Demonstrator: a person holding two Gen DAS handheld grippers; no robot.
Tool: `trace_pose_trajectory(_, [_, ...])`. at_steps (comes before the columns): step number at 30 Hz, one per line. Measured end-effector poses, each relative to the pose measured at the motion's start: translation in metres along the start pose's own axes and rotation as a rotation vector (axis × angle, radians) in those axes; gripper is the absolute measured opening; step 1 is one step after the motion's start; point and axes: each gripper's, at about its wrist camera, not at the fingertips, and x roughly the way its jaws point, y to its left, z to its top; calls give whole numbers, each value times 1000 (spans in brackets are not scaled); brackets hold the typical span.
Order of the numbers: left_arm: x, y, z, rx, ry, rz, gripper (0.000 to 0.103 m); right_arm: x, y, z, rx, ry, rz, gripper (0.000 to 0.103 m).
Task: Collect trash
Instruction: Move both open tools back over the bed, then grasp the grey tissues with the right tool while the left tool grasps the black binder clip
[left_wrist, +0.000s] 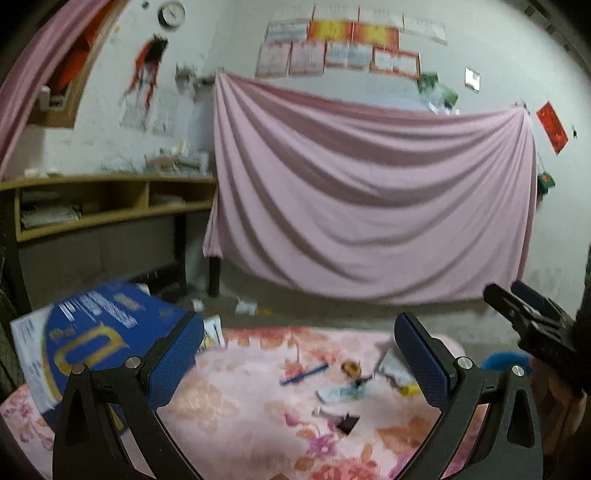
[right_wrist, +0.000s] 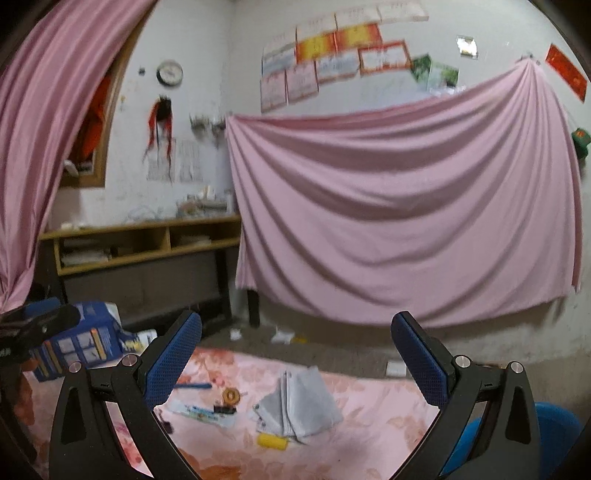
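Trash is scattered on the floral pink blanket: a blue stick laid nearly level, a yellow roll, a folded grey sheet and a printed wrapper. Open blanket is seen toward the near edge. Left gripper and right gripper are held wide apart, empty. Lettering on the blue box is blurred.

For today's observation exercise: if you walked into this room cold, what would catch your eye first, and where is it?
First, the big pink sheet draped across the back wall, under a row of certificates. Next, the floral pink blanket in the foreground, strewn with litter: a grey folded cloth, a yellow scrap and a blue stick. At left, a blue box sits at the blanket's edge.
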Motion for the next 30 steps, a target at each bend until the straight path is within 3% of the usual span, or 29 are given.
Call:
trace_pose_trajectory(7, [41, 3, -16, -47, 222, -74, 100, 37, -10, -18, 12, 201, 5, 102])
trace_pose_trajectory(11, [58, 0, -26, -54, 325, -129, 97, 62, -13, -29, 18, 331, 11, 93])
trace_pose_trajectory(15, [77, -8, -35, -40, 440, -194, 74, 84, -16, -41, 36, 451, 37, 84])
trace_pose_trajectory(20, [96, -12, -47, -51, 556, -274, 62, 105, -21, -52, 65, 570, 42, 80])
trace_pose_trajectory(26, [106, -20, -55, -27, 622, -289, 48, 121, -22, -61, 77, 665, 60, 77])
trace_pose_trajectory(28, [110, -24, -57, -5, 644, -282, 38, 122, -20, -62, 69, 678, 68, 69])
trace_pose_trajectory(30, [111, -26, -59, 9, 651, -279, 36, 122, -22, -63, 68, 689, 80, 58])
